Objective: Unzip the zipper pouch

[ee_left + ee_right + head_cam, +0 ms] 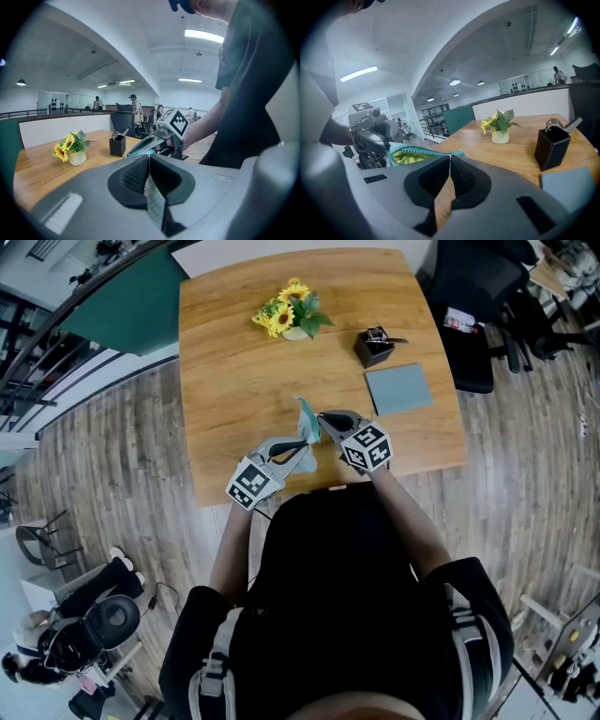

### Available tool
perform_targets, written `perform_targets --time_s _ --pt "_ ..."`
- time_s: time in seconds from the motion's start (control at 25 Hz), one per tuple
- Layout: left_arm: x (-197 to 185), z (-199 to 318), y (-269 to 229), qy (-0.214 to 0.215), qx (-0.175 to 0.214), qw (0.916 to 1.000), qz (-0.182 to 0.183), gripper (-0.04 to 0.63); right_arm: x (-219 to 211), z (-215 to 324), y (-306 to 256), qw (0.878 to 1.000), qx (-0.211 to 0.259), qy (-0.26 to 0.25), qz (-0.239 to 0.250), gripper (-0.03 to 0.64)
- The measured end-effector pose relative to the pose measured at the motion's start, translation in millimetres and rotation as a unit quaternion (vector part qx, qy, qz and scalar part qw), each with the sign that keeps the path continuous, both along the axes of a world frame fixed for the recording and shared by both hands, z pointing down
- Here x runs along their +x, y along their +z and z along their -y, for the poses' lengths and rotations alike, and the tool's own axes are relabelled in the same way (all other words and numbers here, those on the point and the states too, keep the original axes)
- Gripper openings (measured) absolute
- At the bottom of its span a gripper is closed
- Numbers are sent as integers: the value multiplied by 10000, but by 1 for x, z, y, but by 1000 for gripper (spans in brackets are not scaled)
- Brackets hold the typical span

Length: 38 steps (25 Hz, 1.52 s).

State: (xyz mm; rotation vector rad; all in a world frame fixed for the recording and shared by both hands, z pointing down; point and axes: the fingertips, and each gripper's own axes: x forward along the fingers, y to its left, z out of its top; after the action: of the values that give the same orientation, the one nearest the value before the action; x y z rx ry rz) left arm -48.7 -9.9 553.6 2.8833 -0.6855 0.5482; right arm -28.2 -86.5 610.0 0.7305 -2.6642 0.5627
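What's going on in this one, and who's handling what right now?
A person holds a teal zipper pouch above the wooden table between two handheld grippers. The left gripper has its jaws shut on a strip of the fabric. The right gripper has its jaws closed at the other end, seemingly on the zipper pull. The pouch already gapes partly open, showing yellow-green lining.

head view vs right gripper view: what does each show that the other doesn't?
Head view only: the person's arms, the floor, the marker cube on the right tongs. Right gripper view only: the yellow-green lining and zipper teeth of the pouch, ceiling lights. Both: pouch pinched by left tongs and right tongs, sunflowers, black holder, grey pad, table.
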Motion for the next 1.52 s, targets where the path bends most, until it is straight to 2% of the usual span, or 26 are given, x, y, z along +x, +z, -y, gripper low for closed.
perform_targets --time_s 1.52 --pt "15 -8 -7 378 -103 9992 -78 9 13 8 6 9990 -95 397 -184 14"
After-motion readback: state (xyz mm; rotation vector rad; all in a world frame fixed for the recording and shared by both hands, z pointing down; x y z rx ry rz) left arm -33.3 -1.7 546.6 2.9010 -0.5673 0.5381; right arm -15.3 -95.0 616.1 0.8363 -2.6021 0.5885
